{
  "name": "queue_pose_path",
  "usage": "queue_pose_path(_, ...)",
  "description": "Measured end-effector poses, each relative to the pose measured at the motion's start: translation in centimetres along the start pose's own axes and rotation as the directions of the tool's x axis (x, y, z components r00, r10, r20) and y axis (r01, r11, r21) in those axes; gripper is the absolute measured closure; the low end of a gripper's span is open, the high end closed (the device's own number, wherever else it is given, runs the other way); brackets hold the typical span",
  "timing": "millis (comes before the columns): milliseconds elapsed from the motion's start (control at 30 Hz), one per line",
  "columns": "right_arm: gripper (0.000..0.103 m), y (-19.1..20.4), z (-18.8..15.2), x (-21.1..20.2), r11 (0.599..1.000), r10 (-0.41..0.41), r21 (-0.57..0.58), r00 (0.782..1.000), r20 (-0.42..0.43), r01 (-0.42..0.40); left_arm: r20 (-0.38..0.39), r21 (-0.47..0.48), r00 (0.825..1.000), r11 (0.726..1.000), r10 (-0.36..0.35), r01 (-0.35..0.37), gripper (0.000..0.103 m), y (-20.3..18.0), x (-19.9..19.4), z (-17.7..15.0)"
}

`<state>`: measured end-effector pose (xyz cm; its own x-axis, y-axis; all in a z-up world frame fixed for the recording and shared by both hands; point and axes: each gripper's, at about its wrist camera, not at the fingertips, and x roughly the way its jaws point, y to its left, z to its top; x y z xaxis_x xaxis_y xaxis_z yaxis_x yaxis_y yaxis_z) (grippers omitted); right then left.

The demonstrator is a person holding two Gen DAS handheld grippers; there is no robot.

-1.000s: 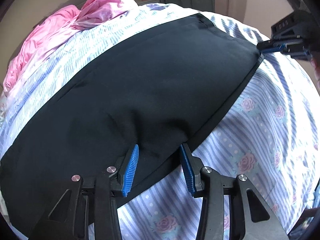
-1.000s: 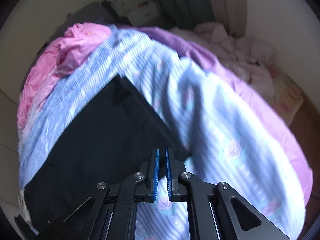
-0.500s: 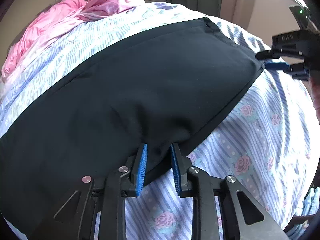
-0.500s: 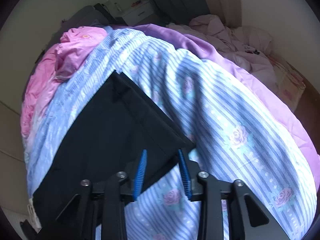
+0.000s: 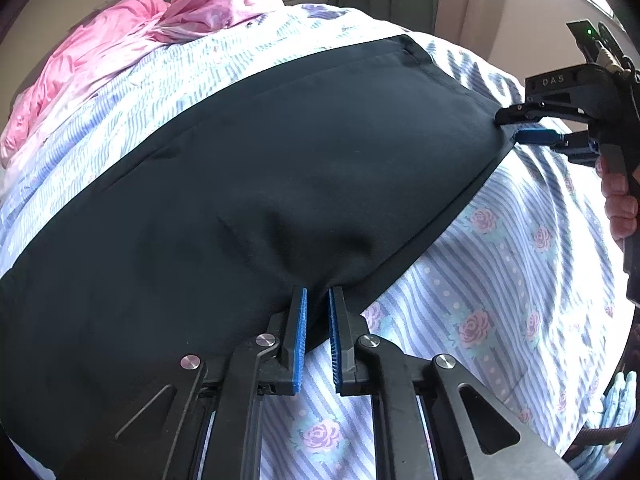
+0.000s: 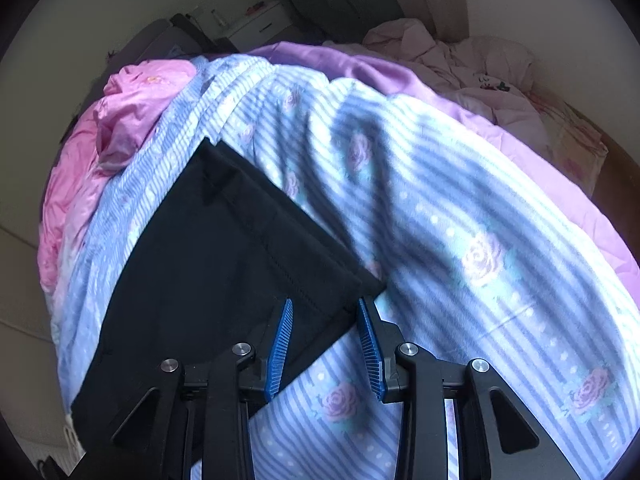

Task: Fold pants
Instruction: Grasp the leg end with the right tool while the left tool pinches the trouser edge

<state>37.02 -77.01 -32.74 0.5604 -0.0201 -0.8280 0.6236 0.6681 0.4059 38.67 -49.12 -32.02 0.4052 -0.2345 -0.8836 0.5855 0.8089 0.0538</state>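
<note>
Black pants [image 5: 280, 184] lie flat and long across a bed with a blue striped floral sheet [image 5: 520, 280]. My left gripper [image 5: 317, 298] is nearly closed, pinching a raised bunch of the pants' near edge between its blue pads. My right gripper [image 6: 324, 308] is open, its fingers either side of the near corner of the pants [image 6: 224, 264]. The right gripper also shows in the left wrist view [image 5: 516, 126], open at the pants' far right corner.
A pink crumpled duvet [image 5: 160, 28] lies at the far end of the bed. A purple sheet [image 6: 440, 92] and pale bedding [image 6: 472, 64] lie beyond the right side. A white nightstand [image 6: 256, 24] and curtains stand by the wall.
My left gripper closed from wide open onto the pants' near edge. My right gripper went from shut to open at the pants' corner.
</note>
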Motion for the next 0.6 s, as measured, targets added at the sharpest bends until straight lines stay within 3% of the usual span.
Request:
queue_pose_path(67, 0.071, 0.2, 0.4, 0.1, 1.000, -0.012, -0.012, 1.000, 0.013, 0.013, -0.001, -0.001, 1.000, 1.000, 0.000, 0.000, 0.093, 0.0, 0.1, 0.0)
queue_pose_path(100, 0.077, 0.3, 0.6, 0.2, 1.000, -0.022, -0.016, 1.000, 0.013, 0.022, -0.001, 0.000, 1.000, 1.000, 0.000, 0.000, 0.093, 0.0, 0.1, 0.0)
queue_pose_path(133, 0.092, 0.4, 0.7, 0.4, 0.998, -0.048, -0.027, 0.999, 0.017, 0.049, -0.002, 0.001, 1.000, 1.000, 0.001, -0.001, 0.093, 0.0, 0.1, -0.1)
queue_pose_path(167, 0.095, 0.4, 0.8, 0.5, 0.998, -0.057, -0.039, 0.998, 0.021, 0.058, -0.002, 0.004, 1.000, 1.000, 0.002, -0.002, 0.095, -0.1, 0.0, -0.1)
queue_pose_path(400, 0.098, 1.8, 1.2, -2.9, 0.989, -0.080, -0.110, 0.989, 0.124, 0.094, 0.011, 0.041, 1.000, 0.999, -0.016, 0.015, 0.097, -0.5, -1.3, -0.3)
queue_pose_path(600, 0.098, 0.5, 0.9, -0.3, 0.985, -0.140, -0.088, 0.988, 0.063, 0.145, -0.033, 0.005, 0.999, 0.999, -0.043, 0.043, 0.097, -0.3, 0.2, -0.5)
